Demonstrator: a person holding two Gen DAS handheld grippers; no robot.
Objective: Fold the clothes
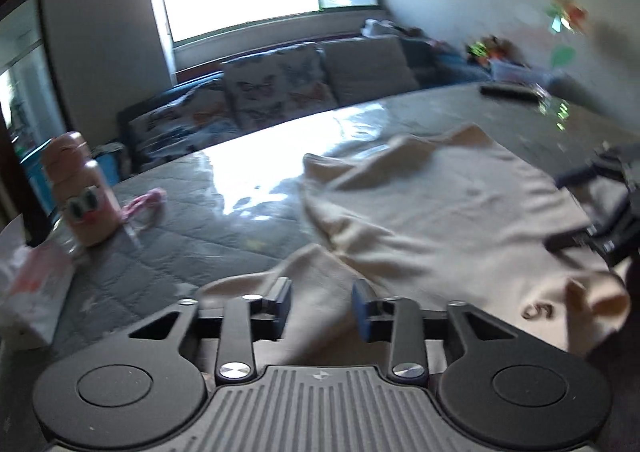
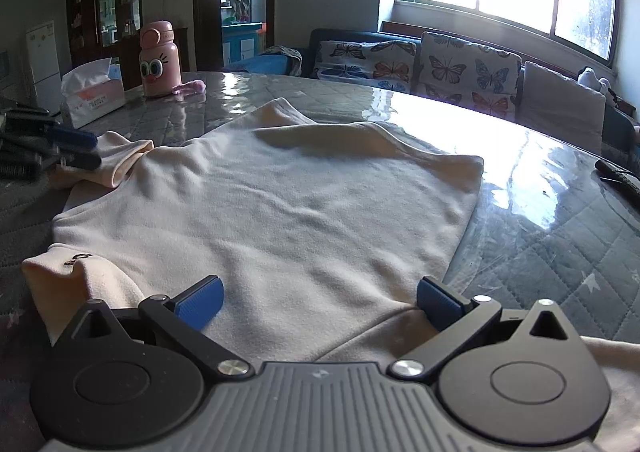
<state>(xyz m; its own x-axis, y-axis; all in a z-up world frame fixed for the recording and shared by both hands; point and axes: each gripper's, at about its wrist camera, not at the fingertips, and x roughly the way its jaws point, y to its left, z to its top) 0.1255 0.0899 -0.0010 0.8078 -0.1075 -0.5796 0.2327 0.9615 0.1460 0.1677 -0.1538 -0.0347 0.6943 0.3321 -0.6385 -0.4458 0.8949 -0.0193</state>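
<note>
Cream garment (image 2: 272, 212) spread on a glossy quilted table (image 2: 540, 236), both grippers low over its near edge.

Right gripper (image 2: 320, 300) stands wide apart over the near hem, nothing between its blue pads (image 2: 200, 302). Left gripper (image 1: 320, 308) is narrower but parted, over a fold of the cloth, gripping nothing. At 9 o'clock in the right view a sleeve (image 2: 120, 162) lies beside the left gripper. Bare table stretches from 1 to 3 o'clock past the garment's right edge. A pink bottle (image 2: 158, 60) and tissue pack (image 2: 90, 92) sit at 11 o'clock, well apart from the cloth.
</note>
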